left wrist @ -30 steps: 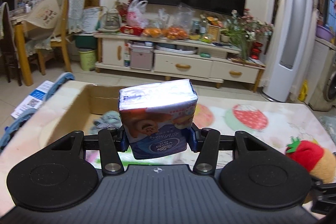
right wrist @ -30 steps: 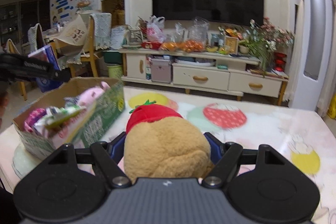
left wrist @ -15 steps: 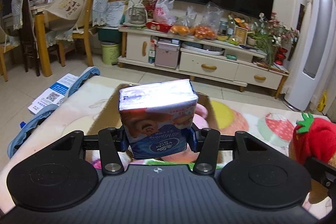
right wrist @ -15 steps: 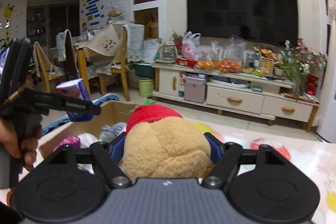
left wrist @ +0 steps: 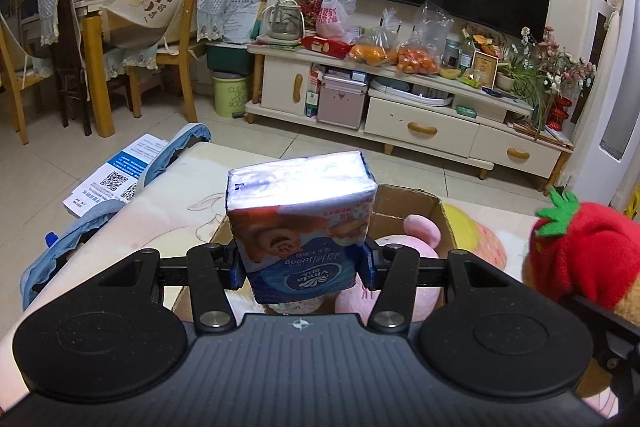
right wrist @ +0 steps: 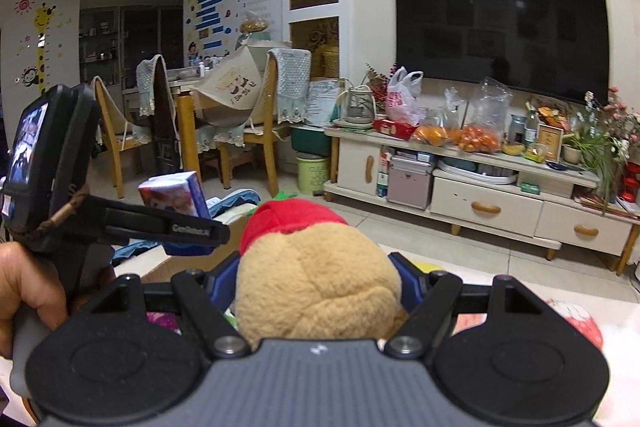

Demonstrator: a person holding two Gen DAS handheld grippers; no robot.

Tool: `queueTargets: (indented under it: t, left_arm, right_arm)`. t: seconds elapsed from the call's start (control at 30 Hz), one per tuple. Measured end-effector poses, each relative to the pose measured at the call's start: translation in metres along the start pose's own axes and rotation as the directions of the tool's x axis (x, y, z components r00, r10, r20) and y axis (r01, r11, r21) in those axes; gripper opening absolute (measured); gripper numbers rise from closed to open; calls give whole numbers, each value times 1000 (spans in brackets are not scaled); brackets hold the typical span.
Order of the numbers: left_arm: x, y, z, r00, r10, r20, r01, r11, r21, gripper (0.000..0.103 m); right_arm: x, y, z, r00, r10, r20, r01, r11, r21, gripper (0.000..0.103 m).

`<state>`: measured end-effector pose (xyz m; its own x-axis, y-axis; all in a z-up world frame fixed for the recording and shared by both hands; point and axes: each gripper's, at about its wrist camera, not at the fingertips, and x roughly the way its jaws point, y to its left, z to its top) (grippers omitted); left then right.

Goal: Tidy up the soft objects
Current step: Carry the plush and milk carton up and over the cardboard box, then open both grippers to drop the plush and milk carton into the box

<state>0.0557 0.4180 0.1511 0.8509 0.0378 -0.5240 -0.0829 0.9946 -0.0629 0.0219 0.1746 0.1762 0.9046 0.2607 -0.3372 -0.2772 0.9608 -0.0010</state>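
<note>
**Both grippers loaded above the cardboard box**

Left wrist view: the left gripper holds a tissue pack, its blue fingers pinching the pack's lower sides. The pack stands upright between them, its printed label upside down, its pale top catching the light. Just beyond and below it lies an open cardboard box on the counter, which wears a fruit-patterned cover. A pink plush lies inside the box, partly hidden behind the pack. At the right edge a strawberry plush with a red cap and green leaf sits level with the pack, near the box's right side. Papers with printed codes lie on the floor to the far left of the counter.

Right wrist view: the right gripper carries the strawberry plush, its fingers squeezing the tan body on both sides, red cap pointing away. To the left, a hand grips the other tool, whose fingers hold the tissue pack aloft. The box edge peeks between the two tools, mostly hidden.
</note>
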Motion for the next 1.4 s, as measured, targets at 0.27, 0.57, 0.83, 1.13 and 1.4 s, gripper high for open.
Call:
queueTargets:
  t: [0.27, 0.57, 0.83, 1.13, 1.4]
  left_arm:
    - [1, 9, 0, 1000, 8, -18, -9, 1000, -29, 63]
    - [-5, 15, -12, 998, -39, -43, 36, 997, -73, 63]
    - [-3, 9, -23, 991, -75, -108, 71, 997, -43, 63]
    - [5, 7, -29, 977, -84, -194, 84, 996, -5, 63]
    - [-1, 14, -24, 976, -75, -206, 72, 997, -19, 70]
  right_arm:
    - [29, 0, 13, 1000, 25, -7, -26, 999, -24, 76]
    - [68, -3, 28, 997, 83, -7, -83, 996, -23, 76]
    - [105, -4, 36, 987, 155, -52, -153, 987, 41, 76]
    - [143, 5, 36, 973, 199, -115, -194, 980, 52, 76]
    - [165, 13, 28, 960, 217, -178, -206, 976, 75, 84]
